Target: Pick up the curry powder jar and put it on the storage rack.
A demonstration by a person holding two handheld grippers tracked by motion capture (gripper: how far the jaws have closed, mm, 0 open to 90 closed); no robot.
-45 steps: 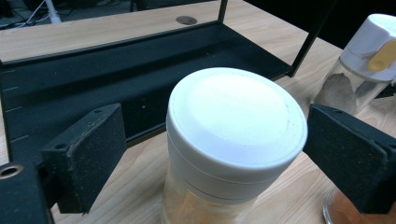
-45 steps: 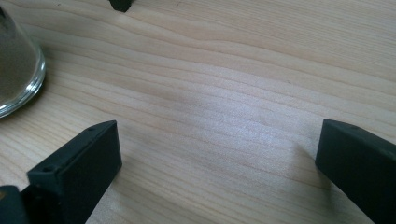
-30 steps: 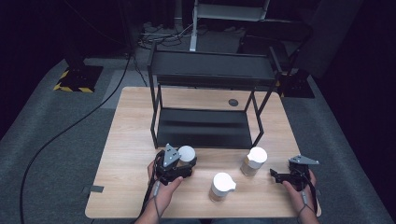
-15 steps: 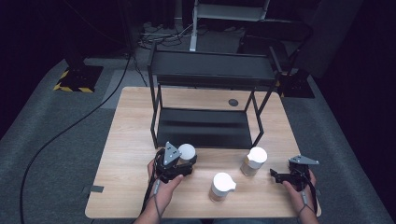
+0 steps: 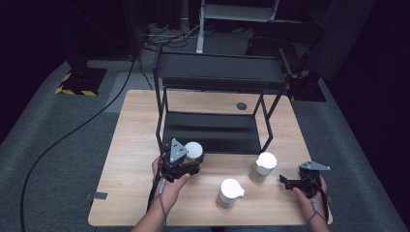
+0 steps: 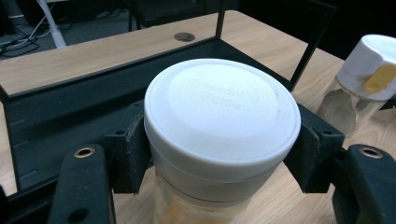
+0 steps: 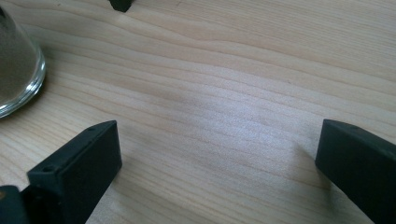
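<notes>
I am gripping one seasoning jar [image 6: 219, 140] in the left gripper [image 5: 180, 163] before the empty rack [image 5: 217, 77]; two jars [image 5: 229, 192] are waiting, right gripper [image 5: 296, 182] gaping wide.

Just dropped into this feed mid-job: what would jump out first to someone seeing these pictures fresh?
The left gripper clamped on a white-lidded jar, at the front edge of the black two-tier rack. Next, two more white-lidded jars on the wooden table: one near the front edge, the other a little to its right and farther back. The right gripper sits at the table's right end, jaws wide apart, nothing between them.
</notes>
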